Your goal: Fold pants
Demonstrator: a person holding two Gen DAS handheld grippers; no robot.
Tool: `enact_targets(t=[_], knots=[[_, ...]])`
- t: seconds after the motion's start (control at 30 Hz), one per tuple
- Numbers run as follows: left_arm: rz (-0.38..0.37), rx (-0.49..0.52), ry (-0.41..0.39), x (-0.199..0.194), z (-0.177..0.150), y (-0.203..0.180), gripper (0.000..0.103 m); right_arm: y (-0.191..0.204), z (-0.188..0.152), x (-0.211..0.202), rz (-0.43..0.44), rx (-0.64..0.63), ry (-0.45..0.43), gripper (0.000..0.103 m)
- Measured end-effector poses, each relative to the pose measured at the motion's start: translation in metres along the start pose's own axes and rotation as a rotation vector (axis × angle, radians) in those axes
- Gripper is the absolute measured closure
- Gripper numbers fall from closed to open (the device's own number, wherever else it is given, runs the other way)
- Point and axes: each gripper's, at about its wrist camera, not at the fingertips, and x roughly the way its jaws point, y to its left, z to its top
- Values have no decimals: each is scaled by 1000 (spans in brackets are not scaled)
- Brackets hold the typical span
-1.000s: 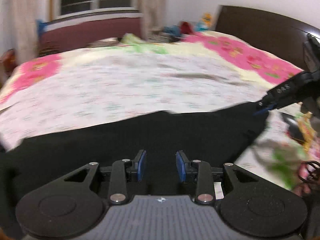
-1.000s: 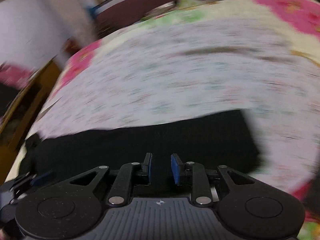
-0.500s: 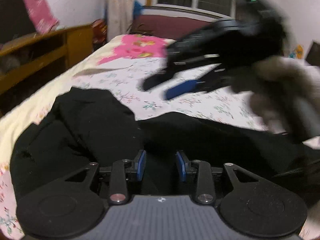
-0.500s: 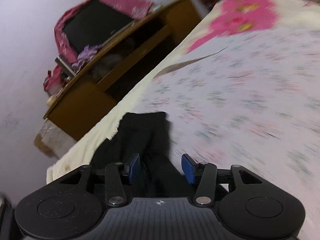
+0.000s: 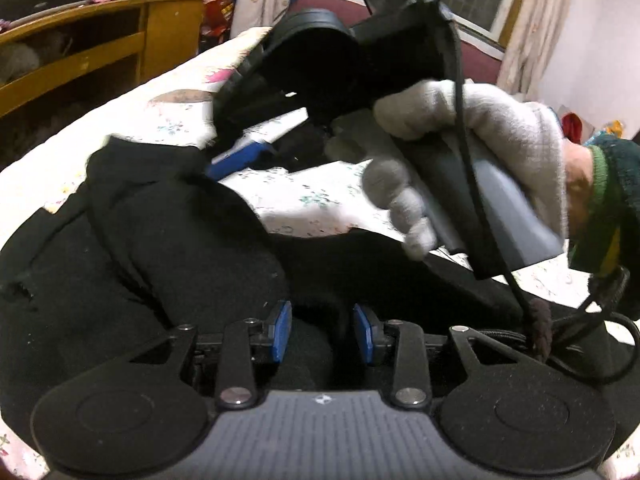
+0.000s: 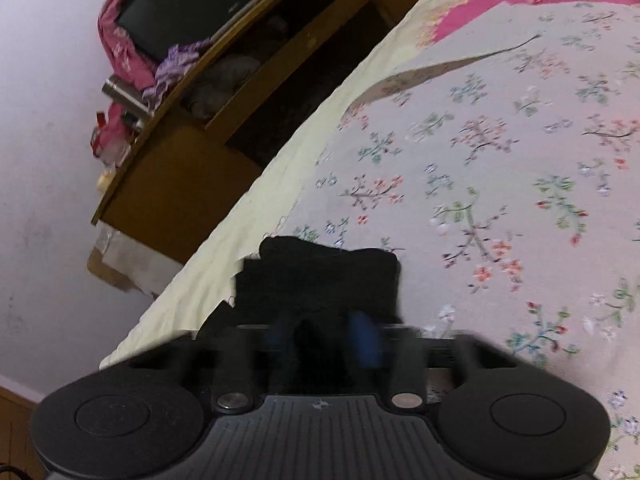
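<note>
Left wrist view: black pants point(image 5: 192, 264) lie bunched on the bed point(image 5: 312, 196), near its edge. Left hand-held gripper point(image 5: 322, 332) part open over the cloth, pads look clear of it. Right hand-held gripper point(image 6: 324, 334), in a gloved hand point(image 5: 472, 152), clamped tight on a pants end. Step: gathering ends for a fold. Next probably needs the end carried across and laid flat

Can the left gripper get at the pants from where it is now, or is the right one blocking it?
Probably yes. The left gripper sits low over the black pants with cloth showing between its blue pads. The right gripper and gloved hand work farther up, off its line.
</note>
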Motion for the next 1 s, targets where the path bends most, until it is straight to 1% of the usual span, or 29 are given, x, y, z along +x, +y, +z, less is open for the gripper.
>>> enact_targets(t=[0.1, 0.13, 0.17, 0.2, 0.33, 0.47, 0.57, 0.63, 0.73, 0.77, 0.8, 0.87, 0.9, 0.97, 1.0], knots=[[13, -21, -6, -4, 0, 8, 61, 7, 2, -5, 30, 17, 13, 103], [16, -34, -8, -6, 0, 10, 63, 10, 3, -7, 38, 18, 15, 103], [16, -44, -14, -10, 0, 12, 67, 15, 4, -8, 55, 21, 17, 103], [24, -50, -20, -14, 0, 13, 70, 20, 5, -9, 73, 18, 17, 103], [61, -77, -55, -35, 0, 22, 71, 53, 8, -9, 162, -15, 28, 103], [95, -127, -55, -54, -7, 32, 71, 91, 6, 8, 257, -60, 84, 103], [131, -175, -34, -62, -17, 46, 71, 112, 2, 28, 286, -94, 124, 103], [158, -198, -23, -69, -26, 54, 71, 120, -1, 37, 278, -100, 147, 103], [173, -226, -36, -78, -36, 63, 71, 120, -1, 34, 259, -119, 127, 103], [181, -236, -35, -81, -39, 66, 71, 119, -1, 32, 247, -130, 124, 103], [186, -249, -34, -78, -36, 74, 71, 118, -2, 31, 230, -148, 126, 103], [195, -286, -27, -82, -38, 85, 71, 118, -7, 33, 184, -184, 145, 100], [193, -315, -27, -84, -40, 89, 71, 118, -12, 34, 161, -204, 160, 97], [193, -345, -42, -87, -40, 91, 71, 122, -24, 38, 119, -256, 170, 86], [196, -346, -44, -89, -39, 92, 71, 124, -31, 37, 109, -289, 171, 74]])
